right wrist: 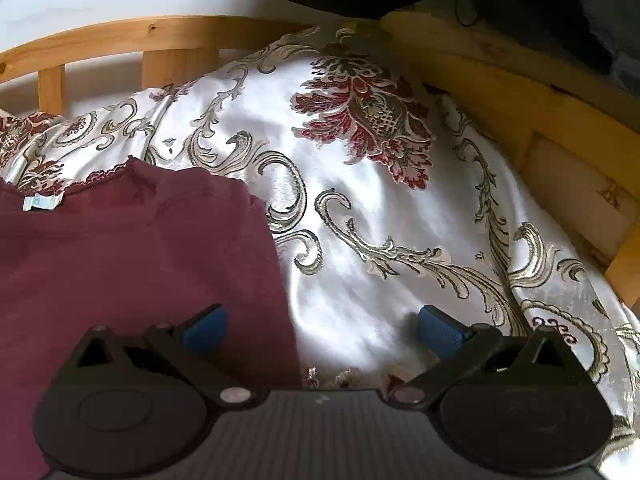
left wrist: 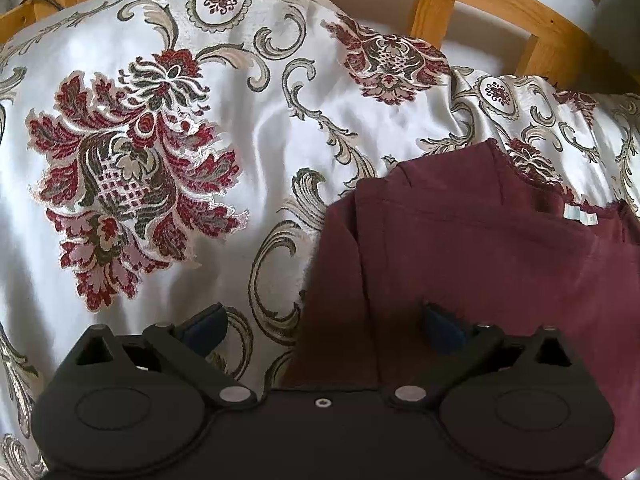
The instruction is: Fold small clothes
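Floral bedspread; both jaws spread over maroon top.

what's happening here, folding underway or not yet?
A person holds a hand-held gripper in each hand over a maroon top lying on a floral satin bedspread inside a wooden bed frame. The left hand-held gripper straddles the top's left edge and the right hand-held gripper straddles its right edge. Both are open and hold nothing. The top's side edges look turned in, its lace neckline and label at the far end.
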The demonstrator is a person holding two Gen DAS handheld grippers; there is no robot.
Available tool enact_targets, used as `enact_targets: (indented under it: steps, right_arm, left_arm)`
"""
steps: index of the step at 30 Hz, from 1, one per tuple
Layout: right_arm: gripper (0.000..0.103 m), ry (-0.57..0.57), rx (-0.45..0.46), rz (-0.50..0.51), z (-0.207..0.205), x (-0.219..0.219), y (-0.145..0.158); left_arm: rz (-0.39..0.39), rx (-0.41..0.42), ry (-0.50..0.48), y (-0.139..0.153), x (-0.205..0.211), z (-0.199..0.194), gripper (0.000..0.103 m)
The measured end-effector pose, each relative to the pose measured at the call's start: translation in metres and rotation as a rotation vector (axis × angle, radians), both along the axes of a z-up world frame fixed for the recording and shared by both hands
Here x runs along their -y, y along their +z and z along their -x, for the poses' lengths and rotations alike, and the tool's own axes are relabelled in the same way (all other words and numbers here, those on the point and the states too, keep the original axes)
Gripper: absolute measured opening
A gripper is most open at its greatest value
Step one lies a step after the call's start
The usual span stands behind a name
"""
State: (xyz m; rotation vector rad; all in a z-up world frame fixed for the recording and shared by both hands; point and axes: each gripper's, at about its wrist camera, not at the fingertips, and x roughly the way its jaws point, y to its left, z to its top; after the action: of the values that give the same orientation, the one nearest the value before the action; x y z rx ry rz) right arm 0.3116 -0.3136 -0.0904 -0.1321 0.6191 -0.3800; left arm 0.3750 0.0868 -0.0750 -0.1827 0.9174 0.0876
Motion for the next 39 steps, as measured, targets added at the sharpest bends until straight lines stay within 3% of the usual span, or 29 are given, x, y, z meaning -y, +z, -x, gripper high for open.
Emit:
enact_targets:
  steps: [11, 19, 30, 39]
  right_arm:
    - [0.103, 0.056, 0.014, -0.012, 0.026, -0.023, 0.013]
    - [0.103, 0.077, -0.080, 0.002, 0.041, -0.026, 0.005]
    - [0.103, 0.059, -0.111, -0.046, 0.070, -0.017, 0.005]
    - [0.103, -0.057, -0.138, -0.299, 0.093, 0.014, 0.006]
  left_arm:
    - [0.022, -0.003, 0.047, 0.006, -0.010, 0.016, 0.102]
    - [0.039, -0.006, 0.093, 0.008, -0.023, 0.035, 0.102]
    - [0.033, -0.070, 0.131, 0.002, -0.038, 0.059, 0.102]
    - [0.002, -0.065, 0.091, 0.006, -0.032, 0.071, 0.102]
